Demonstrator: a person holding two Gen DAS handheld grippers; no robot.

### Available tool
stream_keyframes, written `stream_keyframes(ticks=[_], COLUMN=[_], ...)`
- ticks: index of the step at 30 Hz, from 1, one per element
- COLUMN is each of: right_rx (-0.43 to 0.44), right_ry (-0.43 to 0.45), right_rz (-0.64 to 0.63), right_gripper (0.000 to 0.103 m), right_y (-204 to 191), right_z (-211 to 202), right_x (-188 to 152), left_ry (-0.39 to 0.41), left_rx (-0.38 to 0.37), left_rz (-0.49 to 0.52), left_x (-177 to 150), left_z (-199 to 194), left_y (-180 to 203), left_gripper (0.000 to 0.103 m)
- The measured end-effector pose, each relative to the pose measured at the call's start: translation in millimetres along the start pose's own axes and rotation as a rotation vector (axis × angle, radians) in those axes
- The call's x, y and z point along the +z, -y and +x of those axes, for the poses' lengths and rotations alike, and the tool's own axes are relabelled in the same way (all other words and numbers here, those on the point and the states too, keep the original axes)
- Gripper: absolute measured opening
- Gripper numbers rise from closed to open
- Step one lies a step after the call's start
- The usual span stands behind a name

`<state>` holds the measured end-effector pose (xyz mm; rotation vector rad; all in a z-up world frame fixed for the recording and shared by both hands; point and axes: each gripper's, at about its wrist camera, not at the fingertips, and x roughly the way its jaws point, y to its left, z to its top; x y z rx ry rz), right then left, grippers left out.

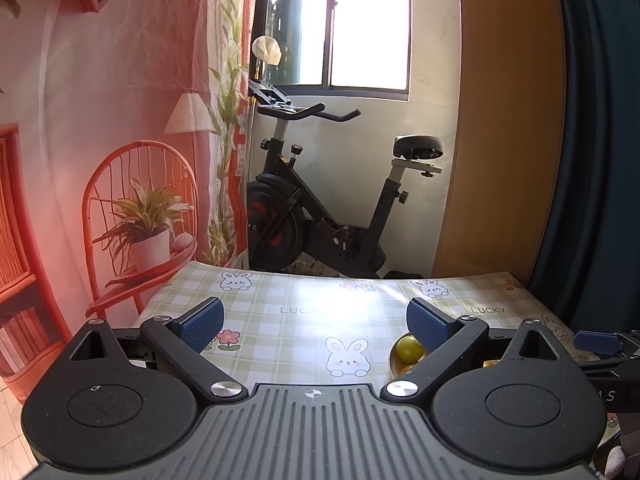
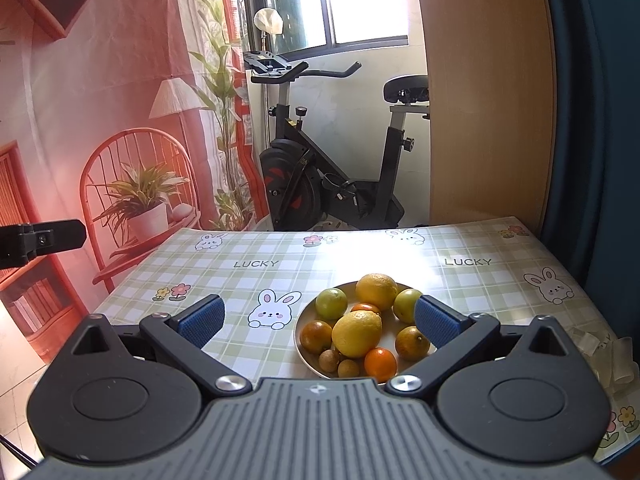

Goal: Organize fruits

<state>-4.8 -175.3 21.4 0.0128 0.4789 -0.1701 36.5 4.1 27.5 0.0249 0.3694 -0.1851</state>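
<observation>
A round metal plate (image 2: 301, 334) on the checked tablecloth holds several fruits: a big lemon (image 2: 357, 333) in front, another yellow citrus (image 2: 376, 291) behind it, green limes (image 2: 331, 304), small oranges (image 2: 380, 361) and brown longans (image 2: 329, 360). My right gripper (image 2: 318, 318) is open just before the plate, its right finger over the plate's right side, nothing between the fingers. My left gripper (image 1: 316, 322) is open over bare cloth left of the plate (image 1: 391, 362), where one green-yellow fruit (image 1: 407, 349) shows behind its right finger.
The table (image 2: 280, 276) ends at the far edge, with an exercise bike (image 2: 320, 176) and a window behind. A printed red backdrop hangs on the left, a wooden panel (image 2: 488, 100) on the right. Crumpled clear plastic (image 2: 600, 356) lies at the table's right.
</observation>
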Motion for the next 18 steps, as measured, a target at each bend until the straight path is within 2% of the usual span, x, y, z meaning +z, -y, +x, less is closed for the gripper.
stream_keyframes(ticks=[18], right_rx=[0.001], right_ry=[-0.001], right_rz=[0.002], right_gripper=[0.103], right_y=[0.2], right_z=[0.4], right_x=[0.1], left_ry=[-0.016], left_rx=[0.001], left_rz=[-0.01], left_x=[1.5], left_z=[4.8], left_y=[0.2], left_gripper=[0.099])
